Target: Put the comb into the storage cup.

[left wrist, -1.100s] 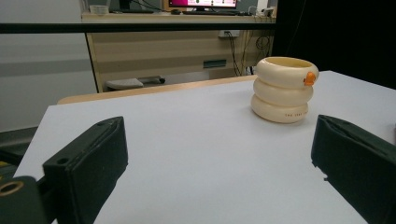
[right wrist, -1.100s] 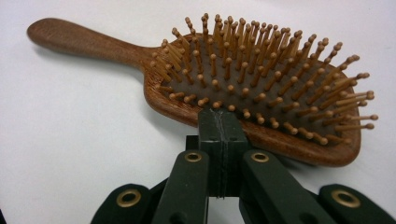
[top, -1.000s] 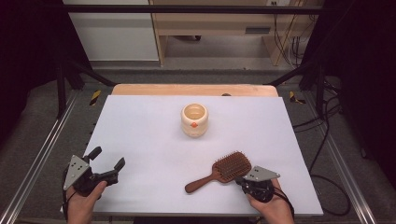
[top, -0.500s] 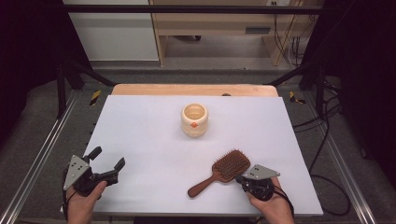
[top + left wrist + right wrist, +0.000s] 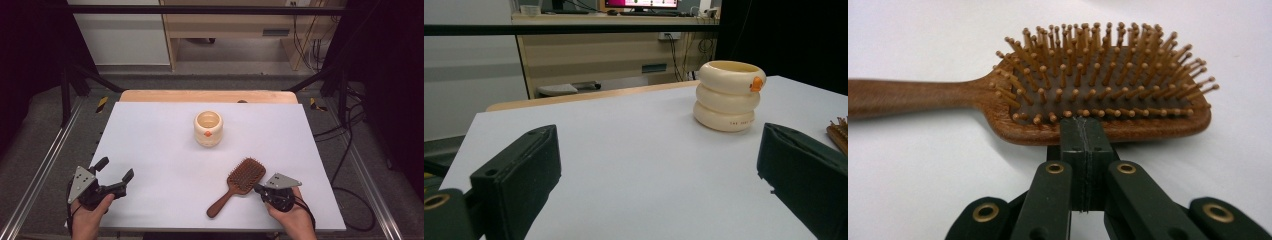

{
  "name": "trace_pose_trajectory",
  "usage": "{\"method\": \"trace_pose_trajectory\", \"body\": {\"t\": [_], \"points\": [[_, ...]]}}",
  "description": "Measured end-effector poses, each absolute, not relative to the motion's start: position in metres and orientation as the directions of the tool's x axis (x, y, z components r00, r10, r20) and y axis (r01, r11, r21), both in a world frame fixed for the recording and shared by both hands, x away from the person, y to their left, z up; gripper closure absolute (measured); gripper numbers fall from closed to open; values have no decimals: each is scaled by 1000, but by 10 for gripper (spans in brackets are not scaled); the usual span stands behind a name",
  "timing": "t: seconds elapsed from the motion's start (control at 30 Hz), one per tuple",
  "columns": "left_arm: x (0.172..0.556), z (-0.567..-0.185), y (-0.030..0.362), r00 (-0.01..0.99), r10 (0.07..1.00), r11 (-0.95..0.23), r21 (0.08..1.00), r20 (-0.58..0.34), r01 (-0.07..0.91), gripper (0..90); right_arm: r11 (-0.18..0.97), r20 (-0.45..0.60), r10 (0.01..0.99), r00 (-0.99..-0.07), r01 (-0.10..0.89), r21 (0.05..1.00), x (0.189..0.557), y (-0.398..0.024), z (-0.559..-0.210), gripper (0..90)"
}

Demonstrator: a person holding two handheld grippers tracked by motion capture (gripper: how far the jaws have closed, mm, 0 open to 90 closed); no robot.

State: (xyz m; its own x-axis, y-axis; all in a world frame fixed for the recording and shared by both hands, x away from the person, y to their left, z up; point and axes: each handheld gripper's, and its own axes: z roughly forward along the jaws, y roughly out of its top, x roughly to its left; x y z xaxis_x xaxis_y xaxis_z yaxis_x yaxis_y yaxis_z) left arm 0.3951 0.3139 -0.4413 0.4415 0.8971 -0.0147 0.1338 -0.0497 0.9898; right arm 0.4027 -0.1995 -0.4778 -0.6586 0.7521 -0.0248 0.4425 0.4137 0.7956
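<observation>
Pushing the hairbrush (image 5: 239,185) across the white table (image 5: 150,130), by the look of it. Right hand-held gripper (image 5: 261,189) shut tight, nothing between the jaws, closed tip set against the long side rim of the brush head; seen up close in the right gripper view (image 5: 1083,131), tip touching or all but touching the wooden edge just below the bristles. Brush lying flat, bristles up, near the front right of the table, head toward the cup (image 5: 208,128), handle slanting down to the front edge and away from the tip.

Left hand-held gripper (image 5: 114,176) wide open, holding nothing, resting at the front left corner, well apart from the brush. From the left gripper view, cup (image 5: 728,95) standing upright ahead between the spread jaws, and a corner of the brush (image 5: 838,134) just behind the right-hand jaw.

Next, probably: a steady nudge with the closed tip, kept low and square to the rim, so the head slides rather than pivots about the handle. Or, for a lift, a backing off, an opening of the jaws, and a fresh approach to the narrow handle or across the head edge. Risk of the tip riding up over the rim into the bristles.
</observation>
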Motion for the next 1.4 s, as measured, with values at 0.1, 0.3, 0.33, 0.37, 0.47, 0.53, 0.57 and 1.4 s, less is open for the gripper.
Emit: {"method": "trace_pose_trajectory", "body": {"t": [0.1, 0.3, 0.33, 0.37, 0.47, 0.53, 0.57, 1.4], "points": [[395, -441, 314, 442, 897, -50, 990, -14, 134, 40, 411, -25, 756, -654, 445, 795, 405, -200, -478, 900], [395, -441, 314, 442, 897, -50, 990, -15, 134, 39, 404, -23, 764, -645, 450, 796, 409, -201, -478, 900], [395, -441, 314, 443, 896, -50, 990, -14, 134, 40, 406, -25, 764, -644, 451, 795, 410, -202, -478, 900], [395, -441, 314, 443, 896, -50, 990, -15, 135, 39, 405, -25, 766, -643, 452, 795, 412, -202, -478, 900], [395, -441, 314, 443, 896, -51, 989, -15, 136, 40, 403, -25, 769, -639, 454, 794, 415, -202, -479, 900], [395, -441, 314, 443, 896, -51, 989, -15, 135, 39, 406, -26, 771, -637, 459, 790, 417, -202, -479, 900], [396, -441, 314, 443, 896, -50, 989, -15, 136, 40, 404, -26, 773, -634, 461, 790, 418, -201, -479, 900], [396, -442, 314, 444, 896, -52, 989, -15, 139, 39, 419, -30, 776, -630, 479, 771, 455, -196, -476, 900]]}}
